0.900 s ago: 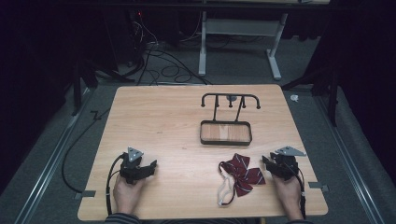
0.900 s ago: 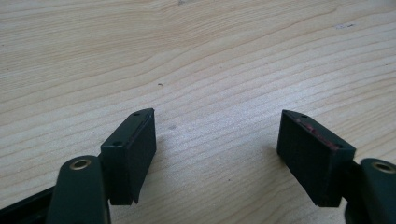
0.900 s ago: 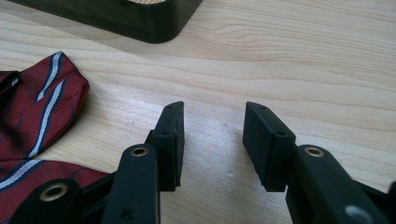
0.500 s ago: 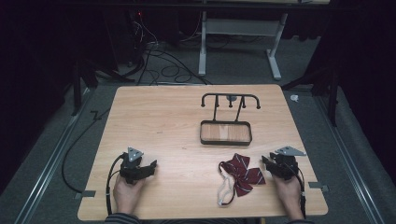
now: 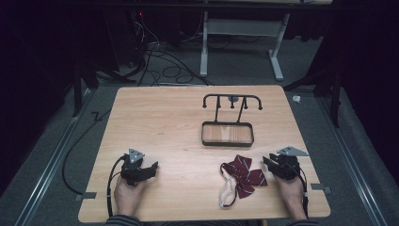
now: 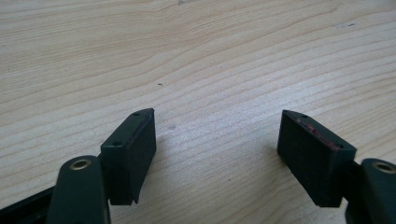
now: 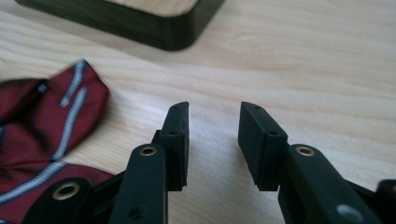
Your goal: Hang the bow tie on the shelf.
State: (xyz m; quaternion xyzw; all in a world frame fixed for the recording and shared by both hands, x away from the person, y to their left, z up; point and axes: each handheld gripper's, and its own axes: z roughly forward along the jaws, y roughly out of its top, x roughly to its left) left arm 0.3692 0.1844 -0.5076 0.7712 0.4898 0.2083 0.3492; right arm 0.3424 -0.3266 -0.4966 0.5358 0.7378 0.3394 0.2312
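Observation:
A dark red bow tie (image 5: 243, 173) with pale stripes and a white strap lies on the wooden table (image 5: 179, 117) near the front right. Just right of it rests my right gripper (image 5: 267, 162), open with nothing between its jaws; the right gripper view has the bow tie (image 7: 42, 135) to the left of the gripper (image 7: 214, 114). My left gripper (image 5: 151, 167) sits at the front left, held in a hand, its jaws wide open over bare wood (image 6: 217, 116). A black stand (image 5: 231, 102) with hooks rises from a wood-floored tray (image 5: 227, 134) behind the bow tie.
The tray's dark corner (image 7: 173, 37) lies just beyond the right gripper. Table edges run close in front of both hands. On the floor beyond the table are cables (image 5: 164, 61) and a white desk frame (image 5: 240, 42).

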